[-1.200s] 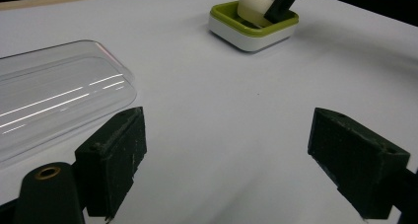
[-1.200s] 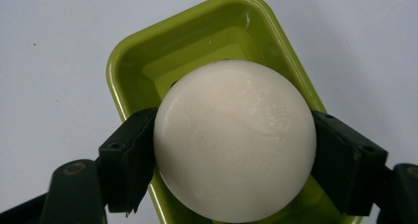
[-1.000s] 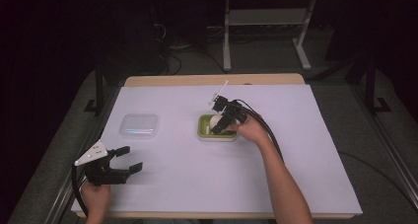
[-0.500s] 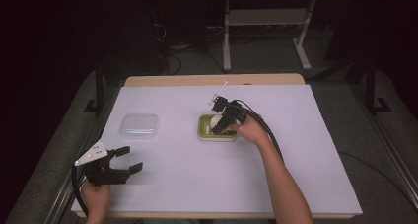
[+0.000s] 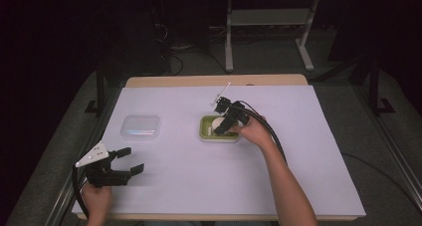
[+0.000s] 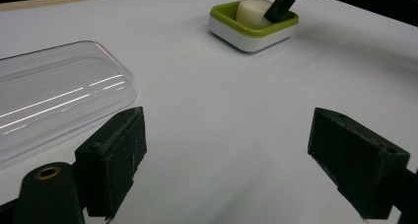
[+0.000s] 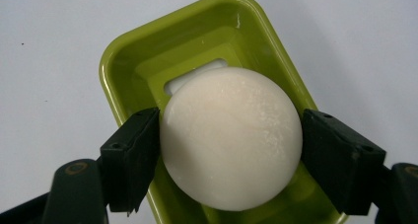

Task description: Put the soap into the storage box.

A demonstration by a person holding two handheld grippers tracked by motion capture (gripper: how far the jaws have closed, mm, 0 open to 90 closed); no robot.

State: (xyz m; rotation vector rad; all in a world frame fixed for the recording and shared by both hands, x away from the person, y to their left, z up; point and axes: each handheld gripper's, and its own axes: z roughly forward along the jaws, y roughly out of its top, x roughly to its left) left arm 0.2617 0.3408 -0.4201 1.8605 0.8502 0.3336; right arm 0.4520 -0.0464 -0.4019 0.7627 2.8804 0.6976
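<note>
My right gripper [image 7: 229, 145] clamps the round soap [image 7: 231, 135] inside the green dish [image 7: 125, 61]; lifting straight up should clear its rim.

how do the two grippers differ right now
The left gripper hovers near the table's front edge, jaws wide open and empty; the right gripper reaches into the green dish, jaws closed on the round white soap. Both are black, two-jawed and hand-held.
</note>
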